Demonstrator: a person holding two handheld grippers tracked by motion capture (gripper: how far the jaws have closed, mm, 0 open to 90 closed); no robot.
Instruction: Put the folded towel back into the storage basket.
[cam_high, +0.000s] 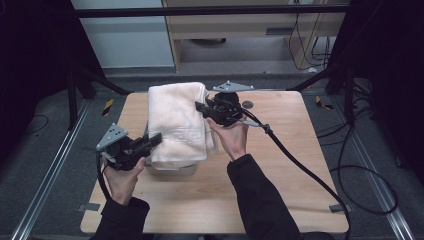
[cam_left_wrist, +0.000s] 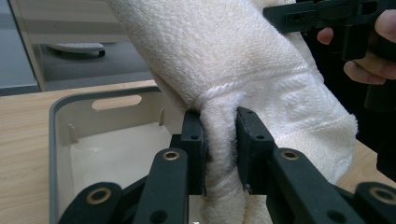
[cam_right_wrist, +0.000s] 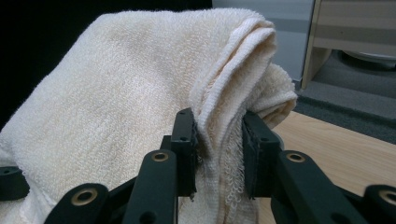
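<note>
Lowering the folded cream terry towel (cam_high: 177, 122) evenly into the grey plastic bin (cam_left_wrist: 58, 140) works best while the left gripper (cam_high: 154, 141) and right gripper (cam_high: 201, 107) clamp its edges level

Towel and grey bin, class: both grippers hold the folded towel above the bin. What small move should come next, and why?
Probably lower both hands together. The left gripper and right gripper are each shut on the towel, which hangs over the grey bin. The bin's inside looks free below, so easing the towel down level should seat it without unfolding.
</note>
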